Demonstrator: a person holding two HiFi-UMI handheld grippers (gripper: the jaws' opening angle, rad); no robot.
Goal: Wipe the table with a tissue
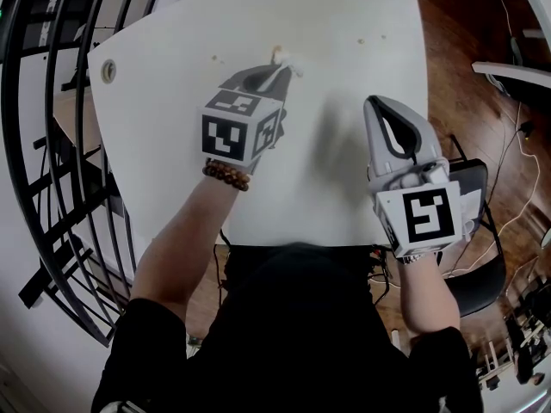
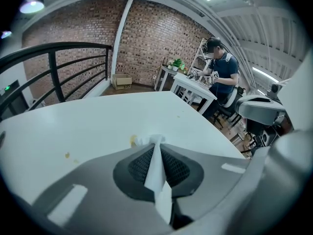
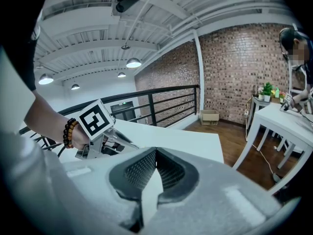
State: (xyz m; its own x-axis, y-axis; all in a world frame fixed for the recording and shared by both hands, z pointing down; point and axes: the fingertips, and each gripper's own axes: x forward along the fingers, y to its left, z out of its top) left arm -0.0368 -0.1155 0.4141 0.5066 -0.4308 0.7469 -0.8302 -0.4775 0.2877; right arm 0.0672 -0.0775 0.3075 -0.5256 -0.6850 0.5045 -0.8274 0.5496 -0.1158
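**Left gripper** point(image 2: 155, 142): jaws clamped on the tissue point(image 2: 157, 175), a white strip lying lengthwise between the pads. Its crumpled end points forward, down at the table point(image 2: 98, 116).

**Yellowish spot** point(image 2: 132, 140): just left of that end. Smaller specks point(image 2: 67, 155) lie further left.

**Right gripper** point(image 3: 155, 152): jaws together on nothing, to the right and farther from the spot.

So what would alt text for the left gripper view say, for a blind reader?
The left gripper pinches a white tissue between its grey jaws over a white table, near a small yellowish stain. A black railing and brick wall stand behind.
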